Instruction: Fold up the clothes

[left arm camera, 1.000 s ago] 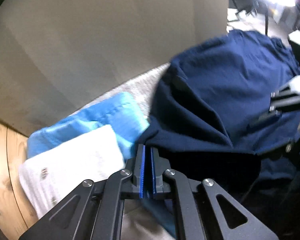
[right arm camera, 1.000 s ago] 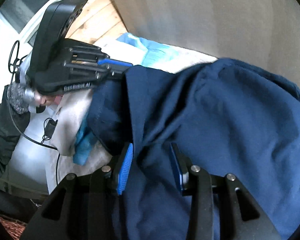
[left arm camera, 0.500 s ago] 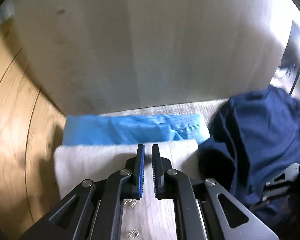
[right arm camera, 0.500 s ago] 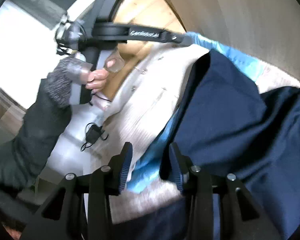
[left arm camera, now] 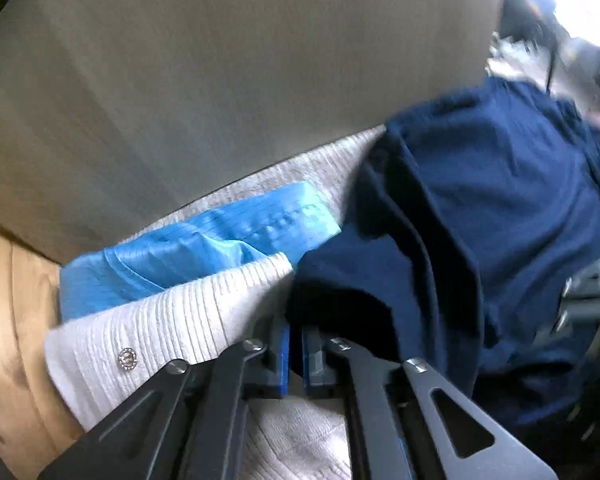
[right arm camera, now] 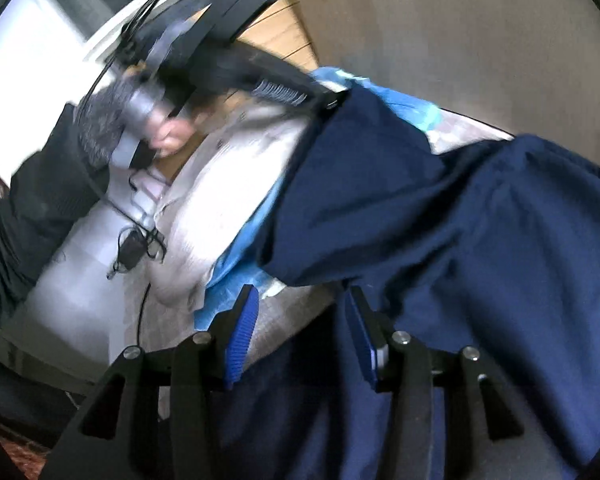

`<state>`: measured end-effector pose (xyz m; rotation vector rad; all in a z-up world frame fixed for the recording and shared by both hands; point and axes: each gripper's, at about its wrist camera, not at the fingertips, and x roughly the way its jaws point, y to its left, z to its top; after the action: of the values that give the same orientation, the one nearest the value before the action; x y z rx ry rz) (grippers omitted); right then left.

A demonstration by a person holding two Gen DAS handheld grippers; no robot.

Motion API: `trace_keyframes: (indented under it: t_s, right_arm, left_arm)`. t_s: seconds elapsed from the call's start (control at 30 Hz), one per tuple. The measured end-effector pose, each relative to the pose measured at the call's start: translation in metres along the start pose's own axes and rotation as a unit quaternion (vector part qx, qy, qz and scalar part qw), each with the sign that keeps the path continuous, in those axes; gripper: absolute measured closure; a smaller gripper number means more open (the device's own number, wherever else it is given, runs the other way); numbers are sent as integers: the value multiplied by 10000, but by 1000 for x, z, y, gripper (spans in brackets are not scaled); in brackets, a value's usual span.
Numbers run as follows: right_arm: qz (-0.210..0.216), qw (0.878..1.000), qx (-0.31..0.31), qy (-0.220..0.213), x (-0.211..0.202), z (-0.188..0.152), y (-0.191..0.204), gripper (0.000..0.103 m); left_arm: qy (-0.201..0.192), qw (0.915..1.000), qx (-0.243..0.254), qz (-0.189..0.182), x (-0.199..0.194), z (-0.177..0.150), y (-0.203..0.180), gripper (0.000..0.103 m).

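A navy garment (left arm camera: 480,220) lies bunched over a stack of a light blue garment (left arm camera: 204,248) and a white knit with a small button (left arm camera: 160,328). My left gripper (left arm camera: 296,328) is shut on a corner of the navy cloth, also seen from the right wrist view (right arm camera: 324,100). There the navy garment (right arm camera: 440,220) stretches from that corner down to my right gripper (right arm camera: 300,292). The right jaws are opening. Navy cloth lies by the right pad, and neither pad presses on it. The right gripper (left arm camera: 588,292) shows as a grey blur in the left wrist view.
A beige surface (left arm camera: 220,80) runs behind the stack, with pale wood (left arm camera: 4,320) at the left. The person's hand (right arm camera: 168,136) and dark sleeve (right arm camera: 32,208) hold the left gripper. A black cable with an adapter (right arm camera: 132,248) lies on the white floor below.
The right jaws have widened and let go of the navy fold they held a second ago. The left gripper has kept the navy corner and swung across the stack.
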<state>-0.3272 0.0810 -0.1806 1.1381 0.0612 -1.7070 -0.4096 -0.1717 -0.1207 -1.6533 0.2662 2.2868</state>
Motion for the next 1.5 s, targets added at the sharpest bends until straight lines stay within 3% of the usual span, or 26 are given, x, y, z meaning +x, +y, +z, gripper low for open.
trace_keyframes:
  t_s: [0.1,0.23,0.3,0.33,0.43,0.47,0.53,0.67,0.77,0.83,0.93,1.13,1.4,1.5]
  right_arm:
    - [-21,9998,-207,3,-5,2,5,58]
    - [-720,9969,-262,-173,-24,19,-35,58]
    - [-1128,9932,-251,-170,-28,29,-58,58]
    - [-1229,9921,-221,-58,-25,34,-70,58]
    - [-1469,9886,-231,223,-15,44,-94,58]
    - [-1532,9873,-284,296,-11,46,-94,58]
    - [-1511,9873,-375,325,-8,47,-91,58]
    - [-1369,9891,-465,284,-5,43,-84,58]
    - [-1323,9896,-490,284,2,41,-77,58]
    - [-1304,9899,-474,293,3,43,-74,58]
    - [-1283,9903,-453,274,5,43,-70,58]
    - [-1183,9920,-397,179,2,42,-68,58]
    - [-1222,9911,-514,146,-2,39,-61,58]
    - [-1254,9907,-499,143,-4,38,-64,58]
  left_arm:
    - [-291,9993,-171,-149,-23,-1,14,102]
    - [-635,9933,-680,-692,-44,-3,43,102]
    - [-390,9963,-676,-355,-32,-4,53,98]
    - [-294,9969,-684,-249,-26,-5,56,92]
    - [-183,9966,-779,-185,-14,-9,64,88]
    - [-220,9969,-744,-138,-19,-10,63,82]
    - [-234,9981,-574,37,-29,-11,60,67]
    - [-89,9990,-139,423,-41,-14,52,61]
    - [307,9973,37,665,-30,-15,53,64]
    - [313,9986,-142,412,-32,-19,61,64]
    - [-9,9983,-585,26,-54,-25,74,64]
    - [-244,9950,-735,-626,-78,-35,50,66]
    - [145,9979,-459,-444,-42,-28,14,66]
    - [164,9984,-357,-409,-40,-24,9,73]
